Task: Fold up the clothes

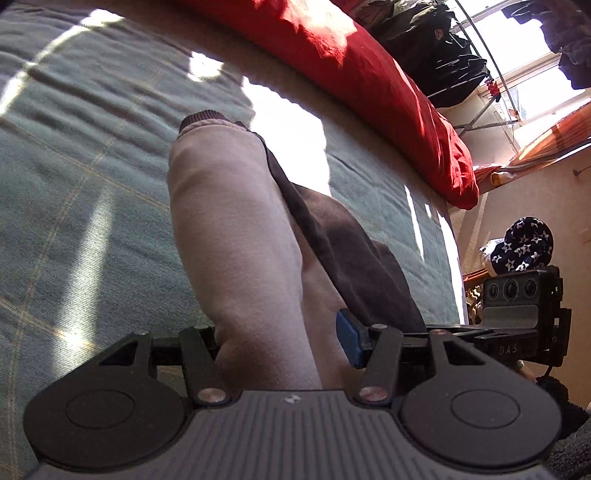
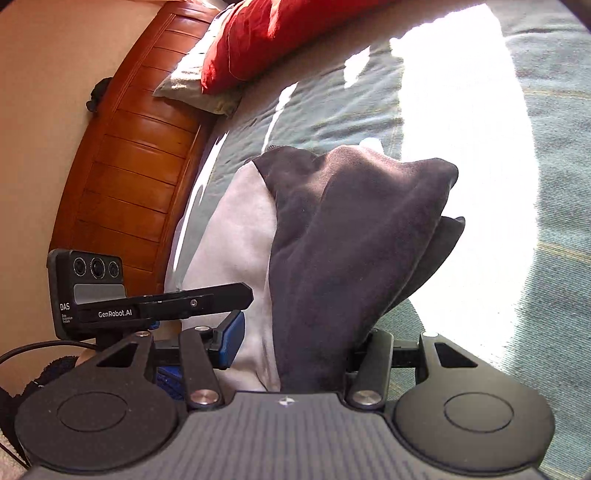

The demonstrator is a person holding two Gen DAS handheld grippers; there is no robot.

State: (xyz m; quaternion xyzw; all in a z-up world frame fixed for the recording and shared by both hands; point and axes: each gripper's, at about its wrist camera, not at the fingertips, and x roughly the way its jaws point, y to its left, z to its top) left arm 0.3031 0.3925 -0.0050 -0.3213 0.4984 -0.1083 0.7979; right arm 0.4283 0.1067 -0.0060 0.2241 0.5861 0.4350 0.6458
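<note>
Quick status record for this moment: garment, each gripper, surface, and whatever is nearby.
garment: grey and dark sweatshirt, one ribbed cuff visible at the far end
left gripper: shut on the sweatshirt, light grey cloth between the fingers
right gripper: shut on the sweatshirt, mostly dark cloth between the fingers
surface: teal bedspread with sun patches
nearby: red pillow toward the wooden headboard
fold state: lifted and bunched, not yet flat

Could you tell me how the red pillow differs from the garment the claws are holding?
The red pillow is bright red; the garment is pale grey with dark brown panels. The pillow lies free at the head of the bed; the garment is gripped in the left claw and right claw. Both are soft fabric.
</note>
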